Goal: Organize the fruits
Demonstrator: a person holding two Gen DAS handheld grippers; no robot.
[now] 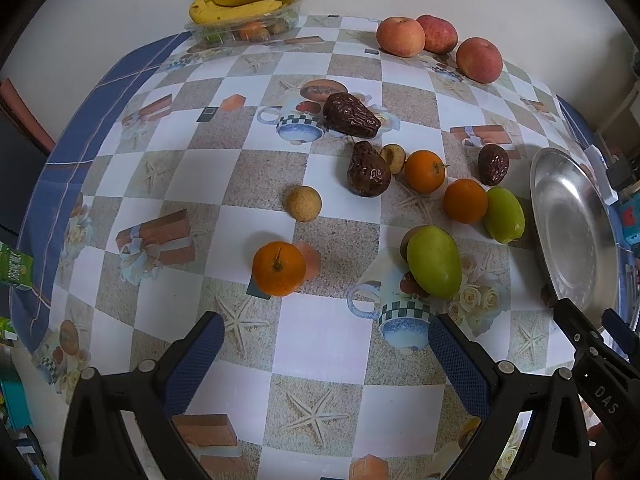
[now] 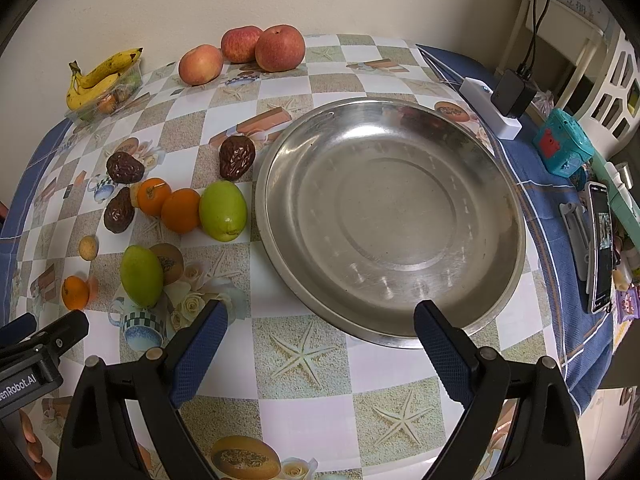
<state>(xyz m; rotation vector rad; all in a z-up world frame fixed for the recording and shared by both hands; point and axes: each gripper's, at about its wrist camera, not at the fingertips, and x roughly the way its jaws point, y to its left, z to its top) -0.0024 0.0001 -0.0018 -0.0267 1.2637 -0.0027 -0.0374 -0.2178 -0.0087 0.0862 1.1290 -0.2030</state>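
Observation:
Loose fruit lies on the checked tablecloth: three oranges, the nearest [image 1: 279, 267], two green fruits [image 1: 434, 267] [image 2: 222, 211], three dark dates [image 1: 351, 115], small tan fruits [image 1: 304, 203], and three apples [image 1: 400, 36] at the back. An empty steel plate [image 2: 392, 216] sits at the right, also at the edge of the left wrist view [image 1: 572, 232]. My left gripper [image 1: 326, 330] is open and empty above the table, just short of the nearest orange. My right gripper [image 2: 320, 316] is open and empty at the plate's near rim.
Bananas [image 1: 244, 0] lie on a clear tray of fruit [image 1: 244, 32] at the back left. A power strip with charger [image 2: 496, 104], a teal toy [image 2: 562, 146] and a phone [image 2: 600, 244] crowd the right table edge. A wall stands behind the table.

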